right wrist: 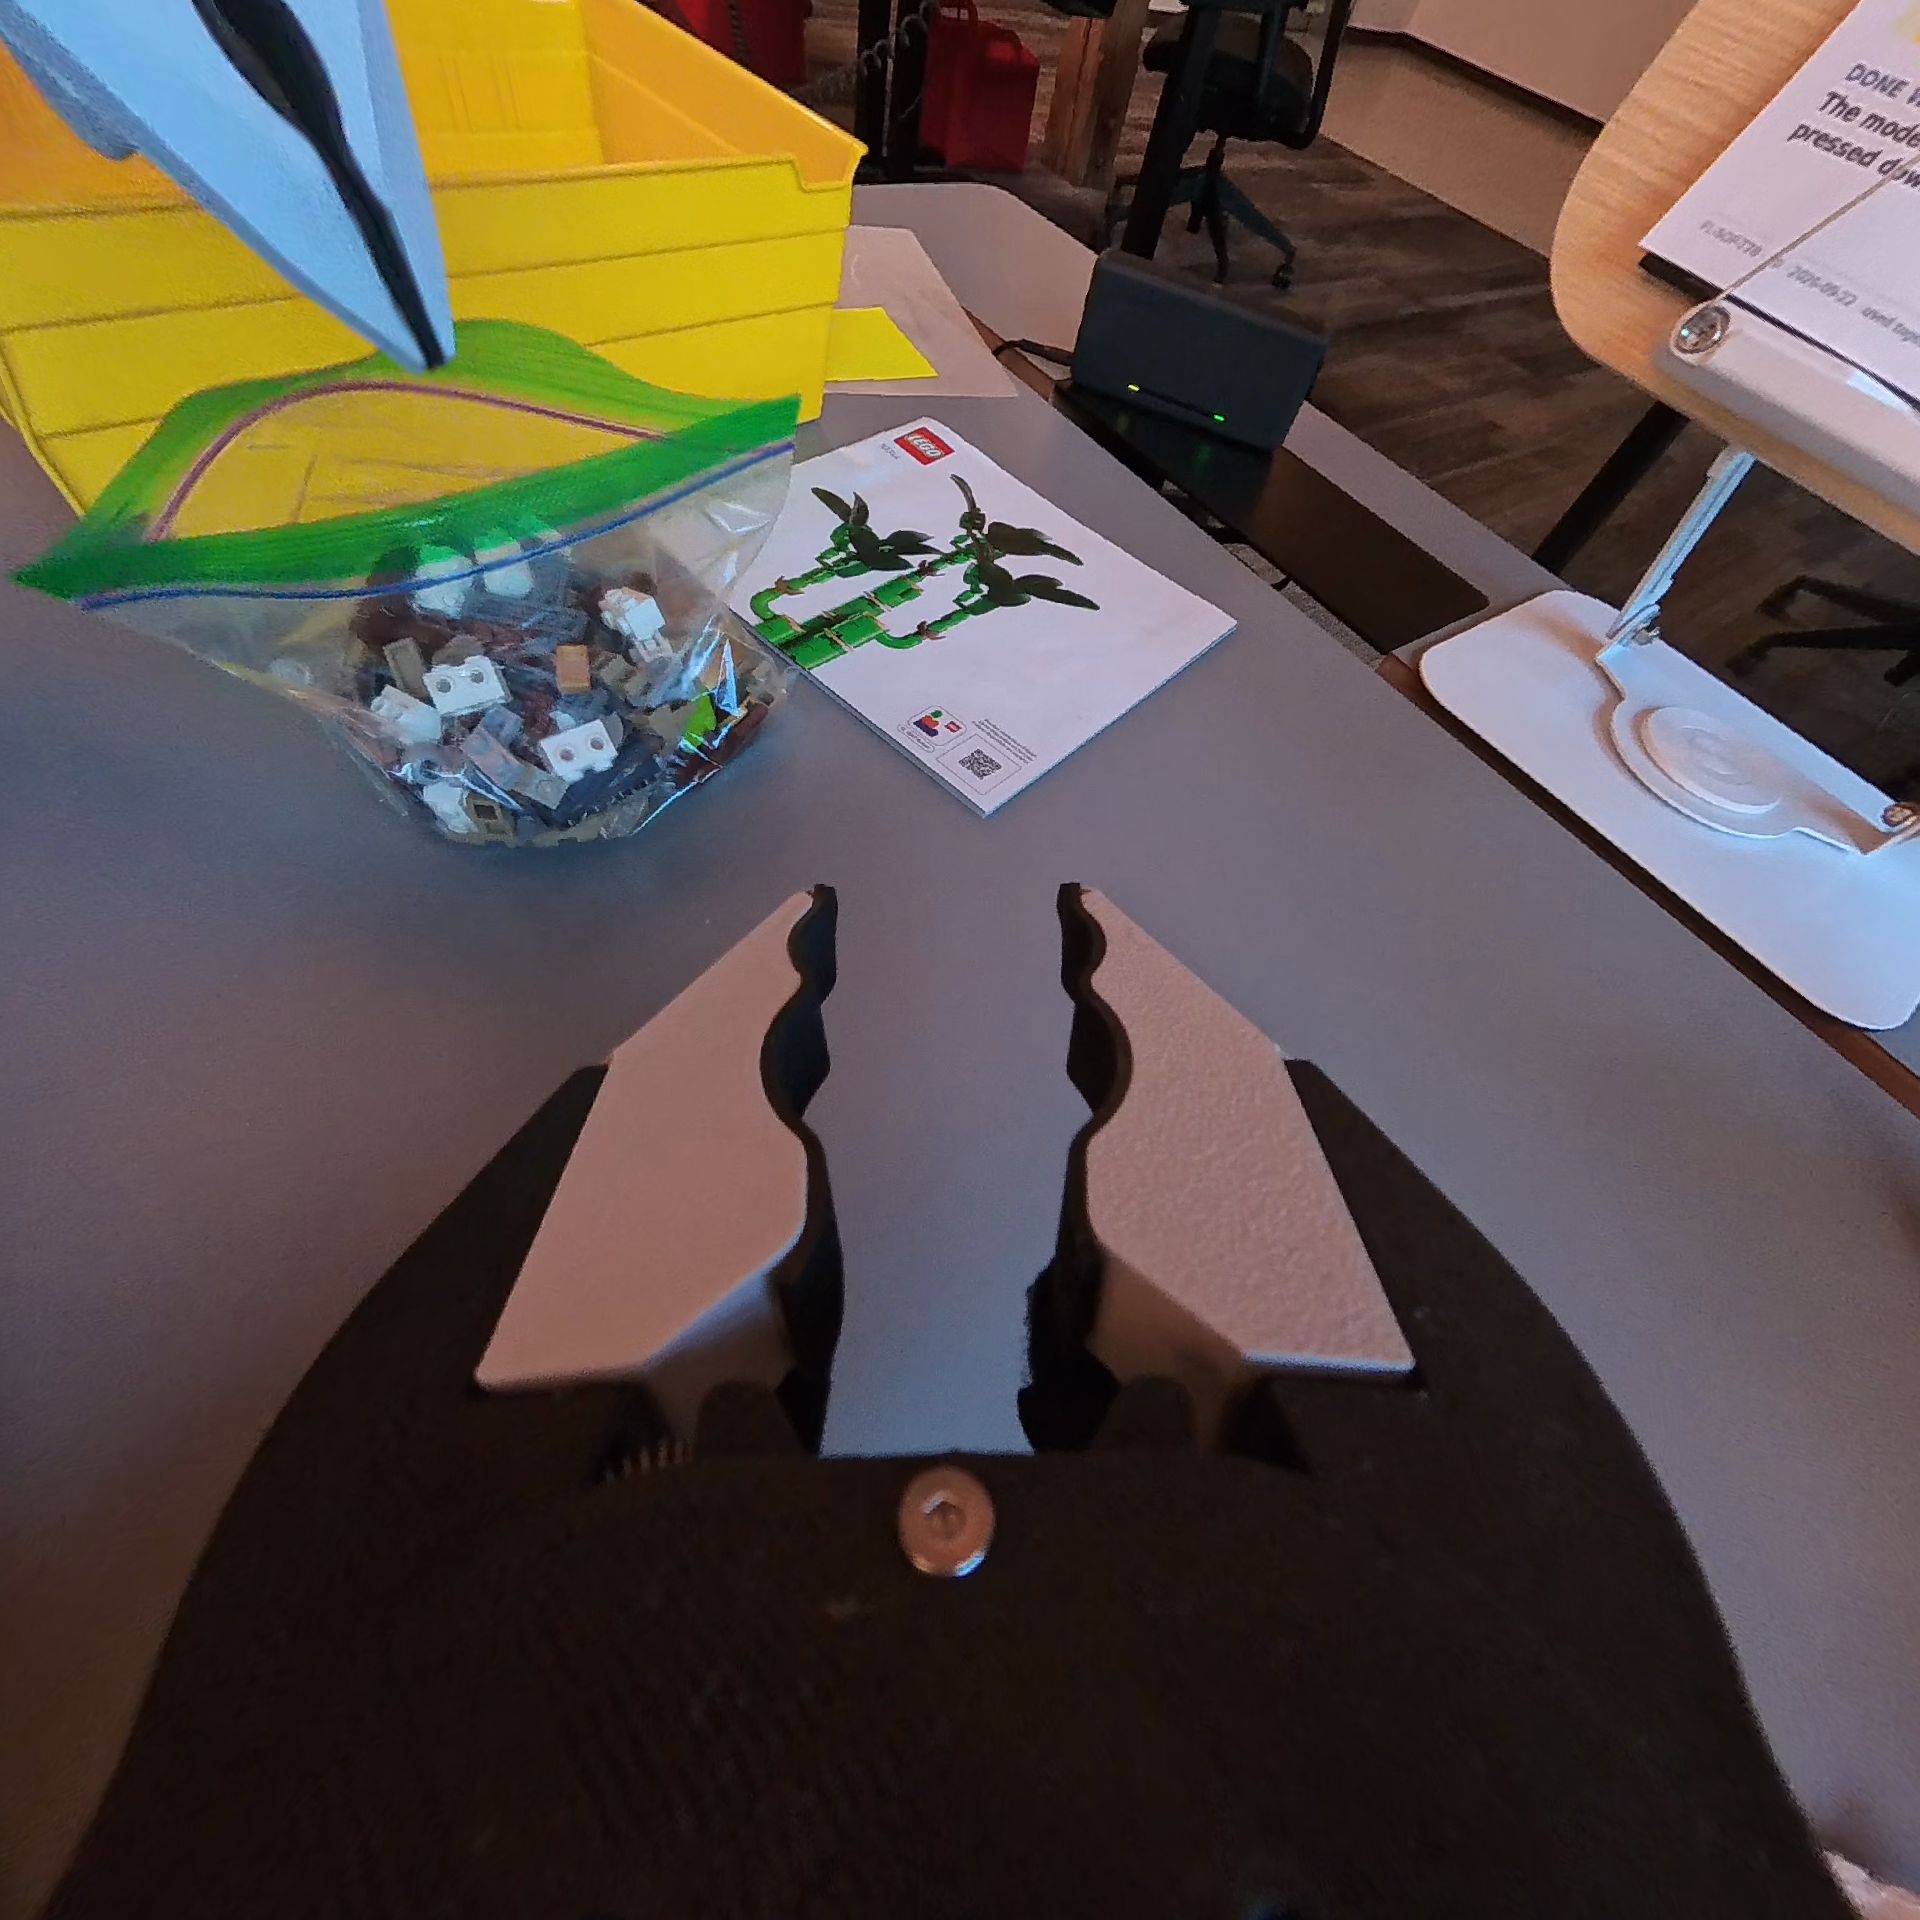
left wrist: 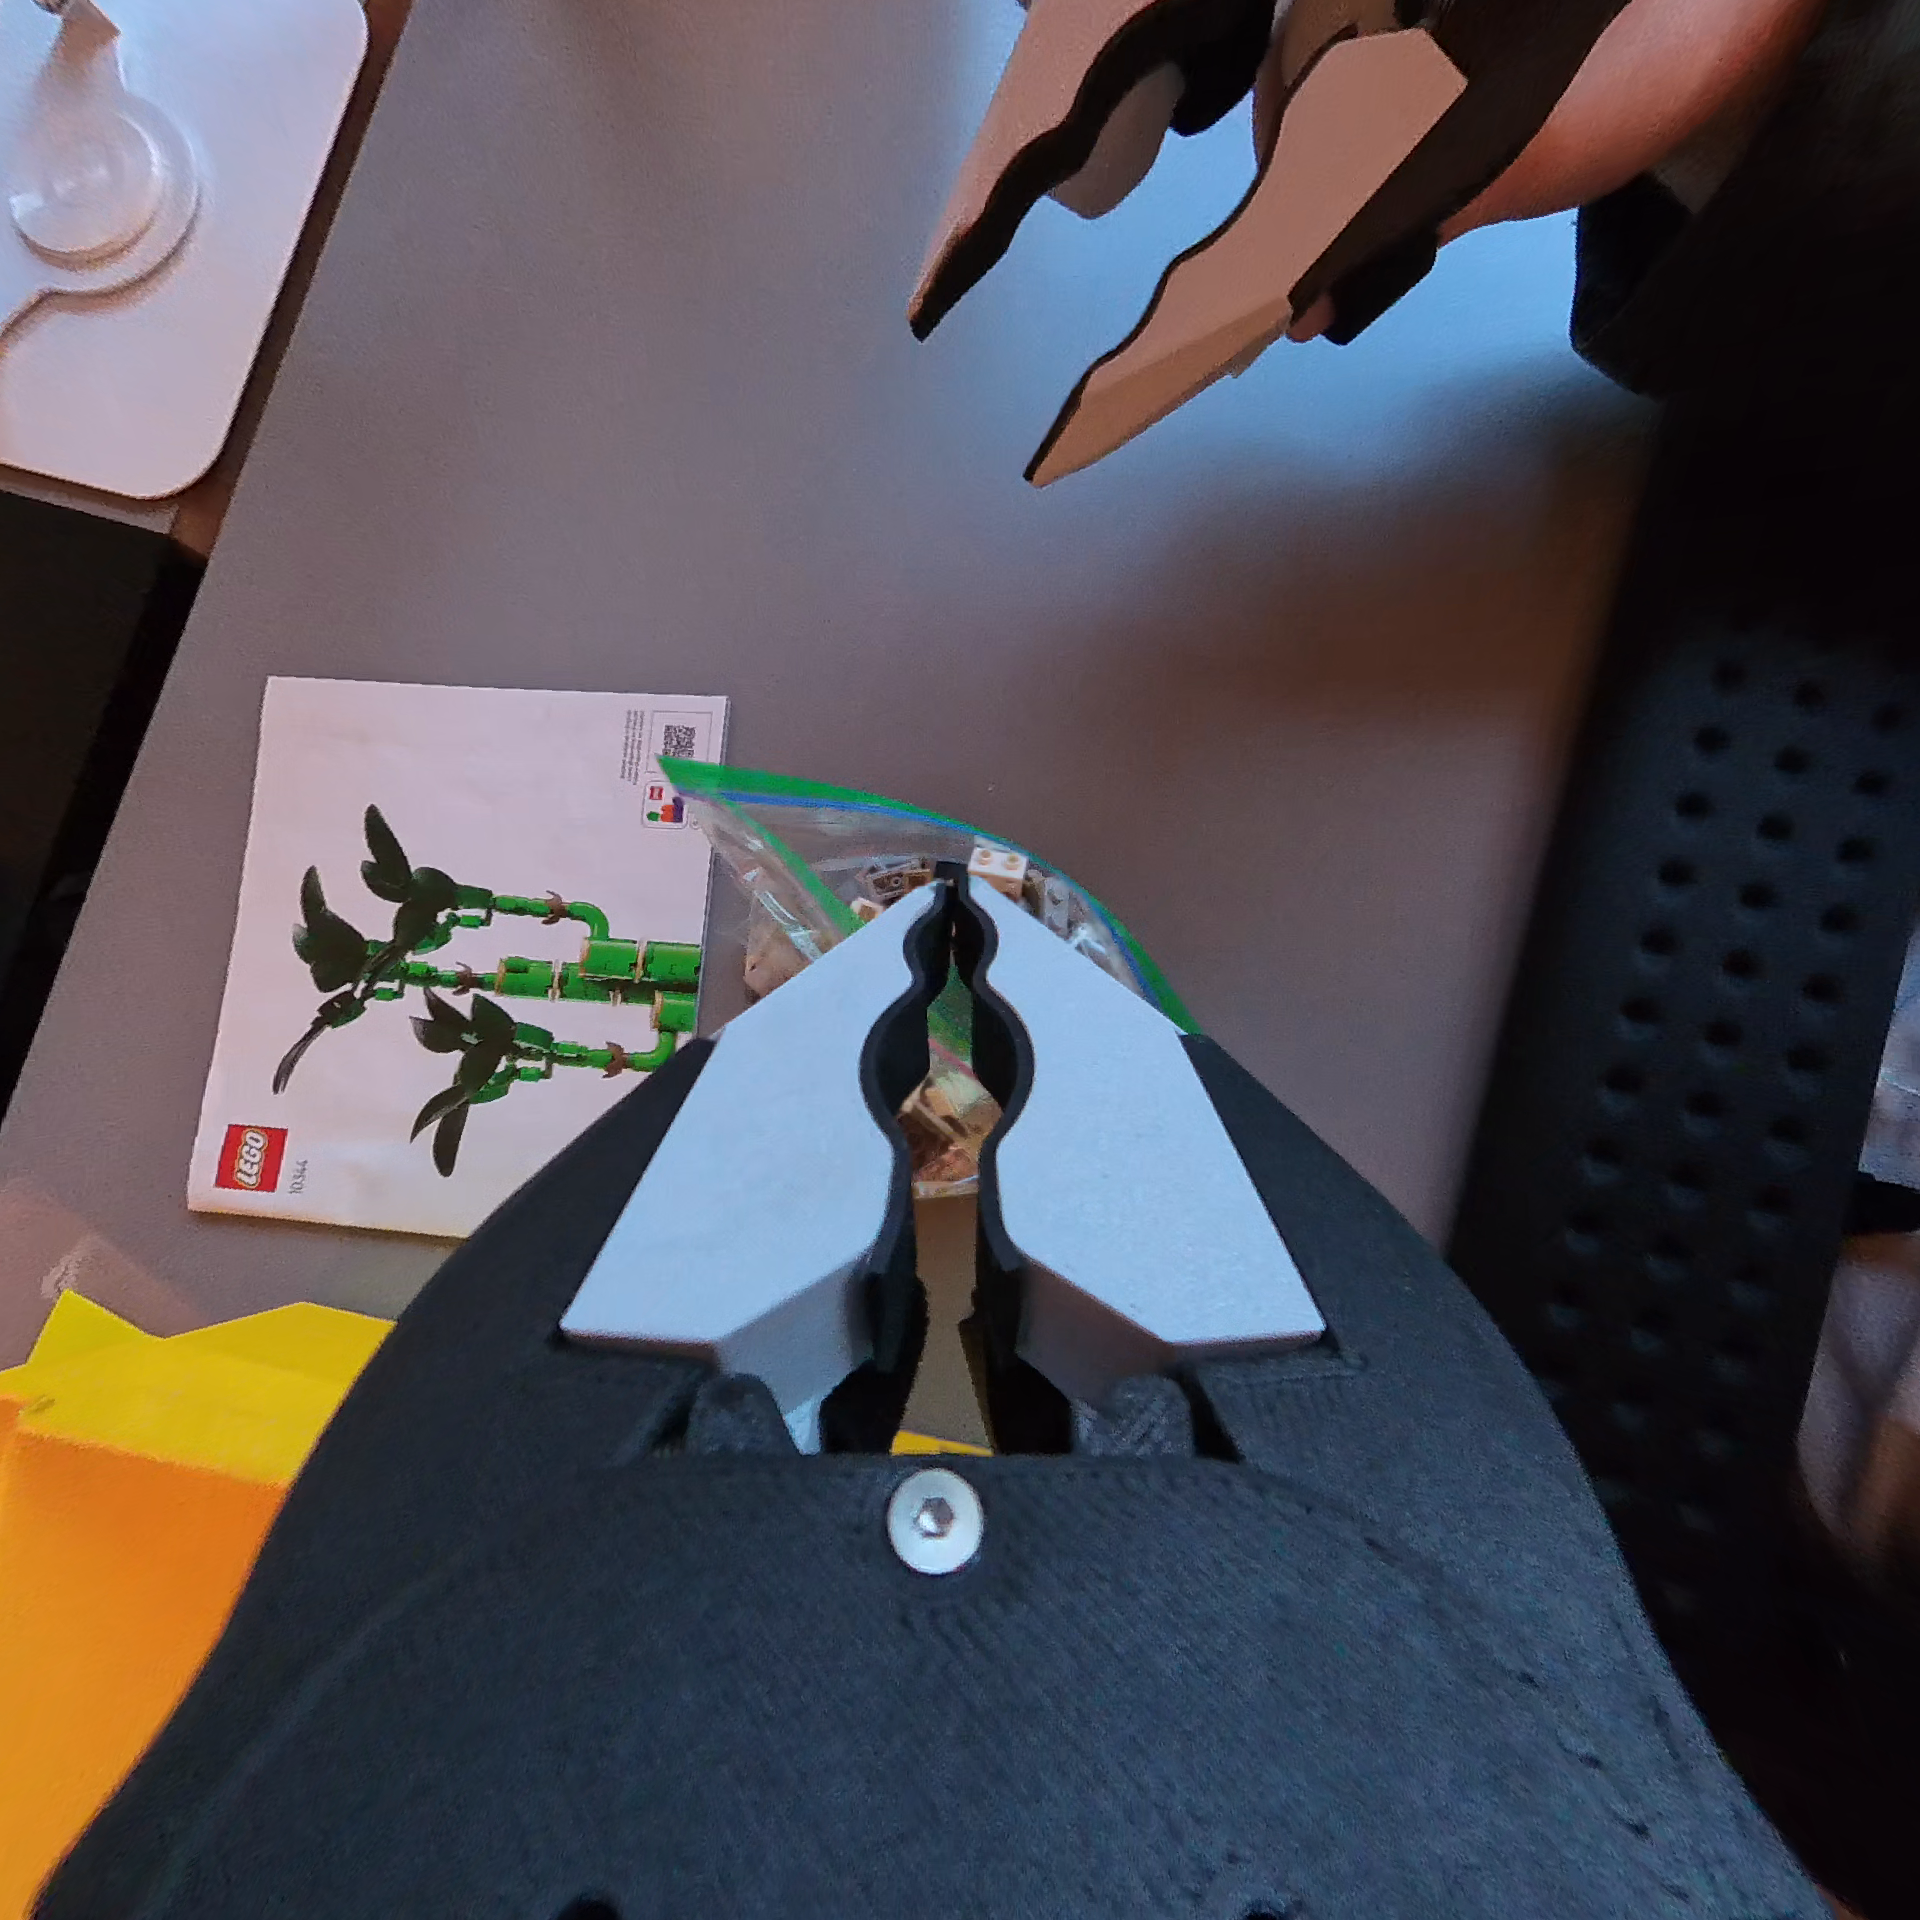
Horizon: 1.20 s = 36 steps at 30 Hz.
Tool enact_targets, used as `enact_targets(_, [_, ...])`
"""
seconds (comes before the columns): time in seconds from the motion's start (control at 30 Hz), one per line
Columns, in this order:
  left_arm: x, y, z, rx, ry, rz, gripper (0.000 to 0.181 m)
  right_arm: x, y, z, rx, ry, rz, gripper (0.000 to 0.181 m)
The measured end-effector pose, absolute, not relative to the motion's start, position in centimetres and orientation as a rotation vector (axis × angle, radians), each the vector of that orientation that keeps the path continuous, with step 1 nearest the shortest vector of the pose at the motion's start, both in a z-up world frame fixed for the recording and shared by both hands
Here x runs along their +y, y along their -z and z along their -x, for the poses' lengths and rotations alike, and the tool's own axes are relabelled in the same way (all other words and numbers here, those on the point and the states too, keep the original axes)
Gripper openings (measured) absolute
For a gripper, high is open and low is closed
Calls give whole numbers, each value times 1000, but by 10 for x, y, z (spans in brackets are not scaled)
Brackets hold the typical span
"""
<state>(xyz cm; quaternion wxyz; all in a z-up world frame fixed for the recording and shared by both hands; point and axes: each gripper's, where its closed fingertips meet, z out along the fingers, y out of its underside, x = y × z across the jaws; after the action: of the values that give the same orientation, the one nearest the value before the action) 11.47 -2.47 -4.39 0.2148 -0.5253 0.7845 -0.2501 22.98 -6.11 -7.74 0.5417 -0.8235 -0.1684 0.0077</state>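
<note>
A clear zip bag with a green seal strip holds several small bricks and rests on the grey table. Its mouth gapes open. My left gripper is shut on the bag's far green rim; it also shows in the right wrist view, pinching that rim from above. The bag shows under its fingers in the left wrist view. My right gripper is open and empty, hovering over bare table in front of the bag; it also shows in the left wrist view, held by a hand.
A white instruction booklet with a green plant picture lies beside the bag. A yellow bin stands behind the bag. A white stand base with a paper holder sits at the right. A dark box sits beyond the table edge. My hands' fingertips stand some 12 centimetres from each other.
</note>
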Motion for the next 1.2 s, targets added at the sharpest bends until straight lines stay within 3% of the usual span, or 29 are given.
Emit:
enact_targets(0.37, [27,28,-58,2018,628,1584,14,-61,80,-235,-371,-26,1961,43])
enact_targets(0.57, [80,72,30,2007,560,1866,22,-61,80,-233,-377,-32,1960,43])
enact_targets(0.67, [78,109,38,2181,477,1757,30,-60,82,-232,-377,-34,1968,43])
enact_targets(1.0, [70,162,29,2408,366,1540,29,-62,81,-242,-312,-51,1952,42])
enact_targets(1.13, [70,164,26,2400,366,1486,5,-63,80,-242,-314,-49,1951,42])
enact_targets(1.2, [70,164,25,2394,382,1468,5,-63,80,-242,-323,-43,1955,42])
